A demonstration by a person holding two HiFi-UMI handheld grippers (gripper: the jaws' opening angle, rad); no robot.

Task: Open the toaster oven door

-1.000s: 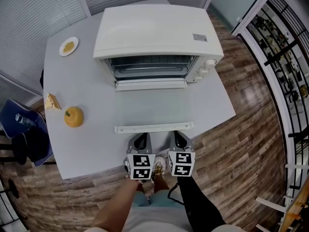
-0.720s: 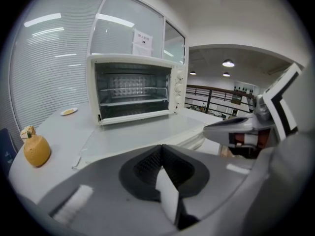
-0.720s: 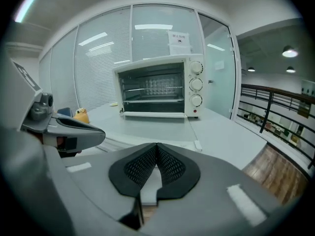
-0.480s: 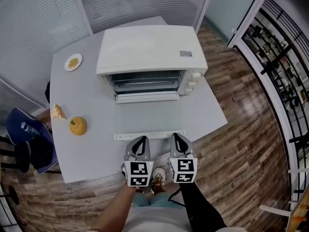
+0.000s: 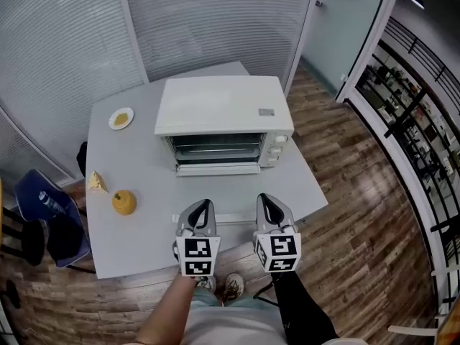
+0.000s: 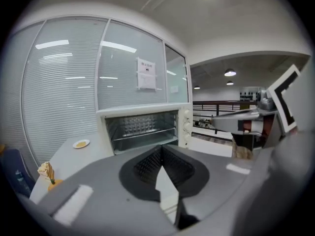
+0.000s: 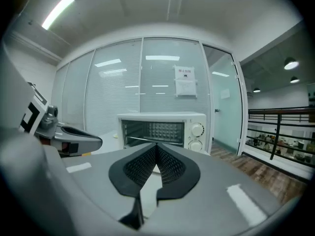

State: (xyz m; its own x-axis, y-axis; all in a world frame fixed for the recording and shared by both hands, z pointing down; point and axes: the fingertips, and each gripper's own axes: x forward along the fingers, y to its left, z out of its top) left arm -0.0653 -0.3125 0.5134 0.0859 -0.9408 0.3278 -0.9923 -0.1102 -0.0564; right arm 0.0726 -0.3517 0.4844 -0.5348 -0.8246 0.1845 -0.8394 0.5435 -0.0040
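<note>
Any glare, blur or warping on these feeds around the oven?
Head view: oven sharp and evenly lit; fisheye bends the railing at the right. Left gripper view: strong warp, dark corners, light streaks on the glass wall. Right gripper view: same warp, oven clear.

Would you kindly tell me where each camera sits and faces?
Head view: on the person's head, steeply down at table, toaster oven, left gripper, right gripper, a forearm.
Left gripper view: on the left gripper, along its shut jaws toward the open toaster oven; right gripper at right.
Right gripper view: on the right gripper, facing the toaster oven; left gripper at left.
All share the toaster oven.
</note>
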